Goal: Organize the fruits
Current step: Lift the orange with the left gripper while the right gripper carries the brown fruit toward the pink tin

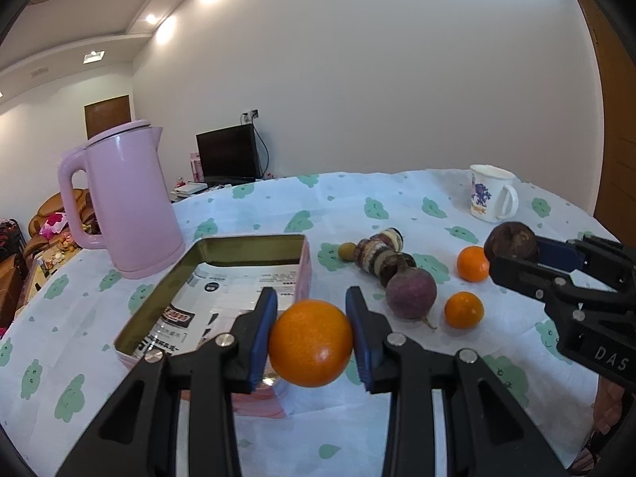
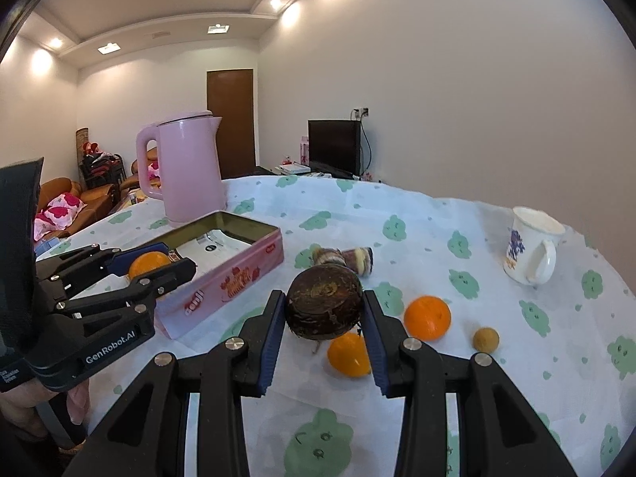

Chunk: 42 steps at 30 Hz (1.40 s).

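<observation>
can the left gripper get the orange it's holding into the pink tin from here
Probably yes: the left gripper grips the orange beside the open pink tin, with nothing between them.

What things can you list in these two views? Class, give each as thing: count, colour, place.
oranges: three, orange; one in the left jaws by the tin, two on the cloth.
dark fruit: one, brown; in the right jaws, above the cloth.
beet: one, purple; on the cloth beside the oranges.
striped pieces: brown and white; behind the beet.
small fruit: one, tan; on the cloth.
tin: one, pink, open; near the kettle.
kettle: one, pink; behind the tin.
mug: one, white, printed; far right.
cloth: white, green prints; covers the table.
left gripper: black, blue pads.
right gripper: black, blue pads.
hand: on the left gripper.
</observation>
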{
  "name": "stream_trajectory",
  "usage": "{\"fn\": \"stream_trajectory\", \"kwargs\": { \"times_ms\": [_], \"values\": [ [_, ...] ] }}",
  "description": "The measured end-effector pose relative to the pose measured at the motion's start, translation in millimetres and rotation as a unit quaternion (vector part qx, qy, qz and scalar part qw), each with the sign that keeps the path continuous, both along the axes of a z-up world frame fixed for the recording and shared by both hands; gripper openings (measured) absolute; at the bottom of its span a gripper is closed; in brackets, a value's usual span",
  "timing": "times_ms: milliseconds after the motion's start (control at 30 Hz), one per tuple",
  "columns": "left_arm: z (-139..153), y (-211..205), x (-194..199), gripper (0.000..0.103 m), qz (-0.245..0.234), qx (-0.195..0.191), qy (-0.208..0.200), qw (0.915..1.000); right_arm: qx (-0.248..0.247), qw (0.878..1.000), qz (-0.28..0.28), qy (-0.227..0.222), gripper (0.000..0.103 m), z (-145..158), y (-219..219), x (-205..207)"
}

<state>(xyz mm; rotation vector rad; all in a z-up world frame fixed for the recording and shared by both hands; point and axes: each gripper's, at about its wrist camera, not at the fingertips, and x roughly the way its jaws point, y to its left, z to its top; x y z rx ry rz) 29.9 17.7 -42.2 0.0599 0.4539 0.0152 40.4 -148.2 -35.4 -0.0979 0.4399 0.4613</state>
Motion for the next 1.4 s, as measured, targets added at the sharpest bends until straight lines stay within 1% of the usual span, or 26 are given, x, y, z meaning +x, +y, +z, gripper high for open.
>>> {"fn": "stream_trajectory", "kwargs": {
  "times_ms": [200,567,867,1100,1233,1400],
  "values": [
    [3.5,8.6,0.7,0.037,0.008,0.002,-0.005,1.0000,-0.003,1.000,0.014,-0.012,0.040,11.2,12.8,0.9],
    [9.5,29.7,6.6,0.037,0.020,0.001,-0.008,0.9998,-0.002,0.999,0.041,-0.018,0.040,28.0,37.0,9.8],
    [11.8,53.3,13.3,0.037,0.036,-0.001,-0.003,0.9993,-0.004,0.998,0.060,-0.021,0.040,39.6,58.1,18.0],
    [12.1,67.8,21.2,0.037,0.042,-0.003,0.002,0.9991,-0.004,0.998,0.064,-0.018,0.040,44.2,74.0,23.6],
    [9.7,74.2,26.1,0.037,0.046,-0.001,0.007,0.9989,-0.010,0.998,0.066,-0.020,0.040,50.6,83.4,18.2],
    [12.4,78.5,24.4,0.037,0.047,-0.004,0.007,0.9989,-0.020,0.997,0.071,-0.034,0.040,67.8,92.8,4.5]
  ]
}}
